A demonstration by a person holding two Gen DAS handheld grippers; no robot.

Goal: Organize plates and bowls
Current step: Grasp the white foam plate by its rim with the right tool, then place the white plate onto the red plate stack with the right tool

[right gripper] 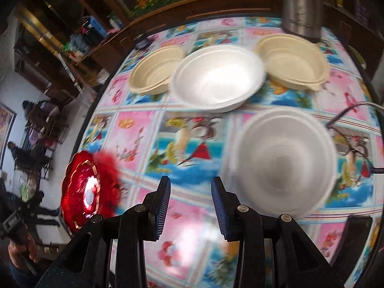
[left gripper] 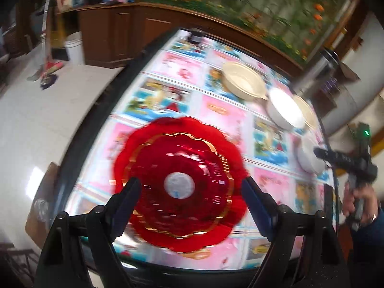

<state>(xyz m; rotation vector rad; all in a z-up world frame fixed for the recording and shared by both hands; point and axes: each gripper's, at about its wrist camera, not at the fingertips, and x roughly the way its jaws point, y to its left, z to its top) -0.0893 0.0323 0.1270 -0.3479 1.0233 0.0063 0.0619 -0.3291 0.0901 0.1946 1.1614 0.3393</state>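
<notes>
Red plate (left gripper: 177,182): scalloped rim, gold band inside the rim, glossy ribbed centre with a round white sticker in the middle; blurred. It sits near the table's (left gripper: 148,76) left edge, toward the near corner. In the right wrist view (right gripper: 81,192) it shows at far left, and I cannot tell whether it is flat or tilted.
Left gripper (left gripper: 190,192): jaws wide apart, over the red plate, nothing between them; contact with the plate cannot be told.
Right gripper (right gripper: 190,192): jaws parted, narrower gap, nothing held, over bare tablecloth at the near edge.
White bowls: one (right gripper: 283,165) just beside the right gripper, toward the right edge; another (right gripper: 216,76) at mid-table toward the far edge.
Cream bowls: one (right gripper: 156,69) left of the far white bowl, one (right gripper: 292,64) right of it; each close against it, contact unclear.
Kettle (right gripper: 301,7): steel, far right corner, behind the right cream bowl.
Table: glossy cloth of pink and blue picture squares, dark edge.
</notes>
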